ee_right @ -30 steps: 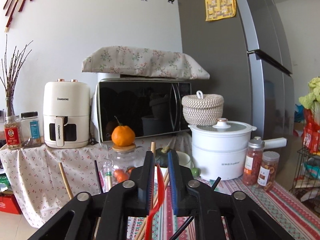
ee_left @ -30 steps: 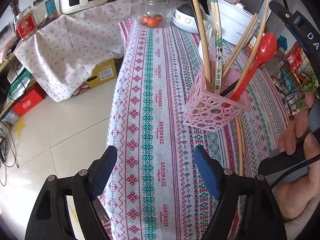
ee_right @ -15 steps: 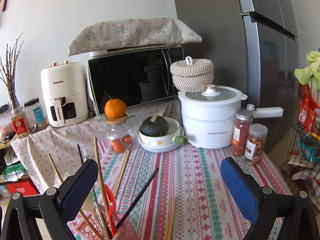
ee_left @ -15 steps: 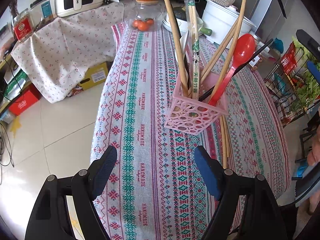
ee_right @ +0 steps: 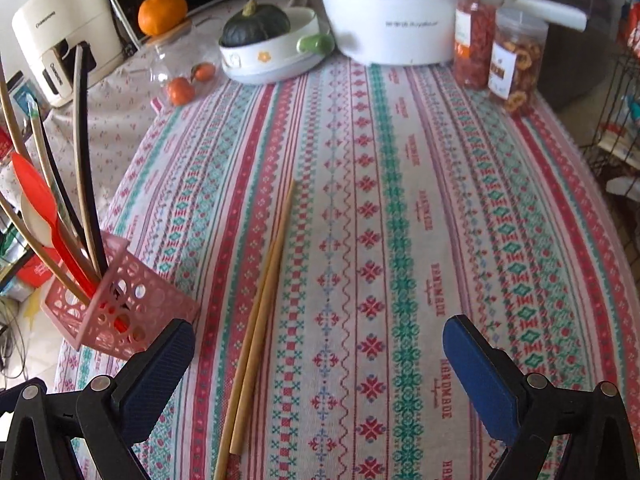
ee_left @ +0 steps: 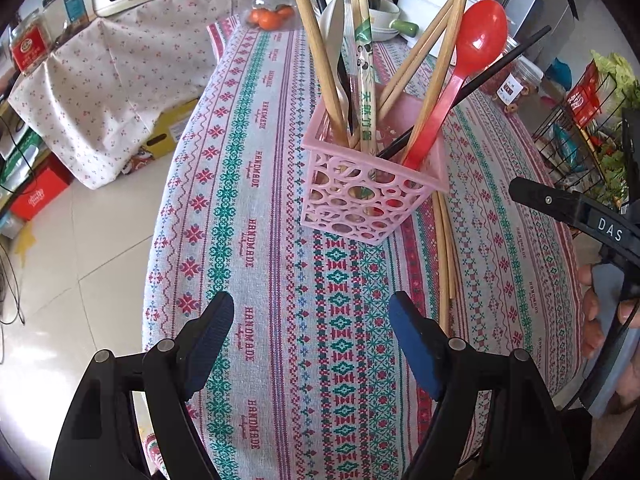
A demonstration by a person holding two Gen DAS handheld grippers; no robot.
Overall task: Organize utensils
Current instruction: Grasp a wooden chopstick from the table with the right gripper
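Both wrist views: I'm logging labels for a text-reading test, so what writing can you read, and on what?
"HANDMADE": repeated along the tablecloth.
"DAS": on the right gripper, seen from the left wrist.
"CHANGHONG": on the air fryer.
"天然竹筷": on the chopstick sleeve, last character unclear.
Jar labels, white pot print: too blurred.

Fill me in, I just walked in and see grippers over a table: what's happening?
A person with a gripper in each hand is tidying utensils into the pink basket. It already holds the red spoon, a white spoon and several chopsticks. Two bamboo chopsticks lie loose on the tablecloth beside the basket. The right gripper is open and empty above them. The left gripper is also open and empty, hovering in front of the basket.
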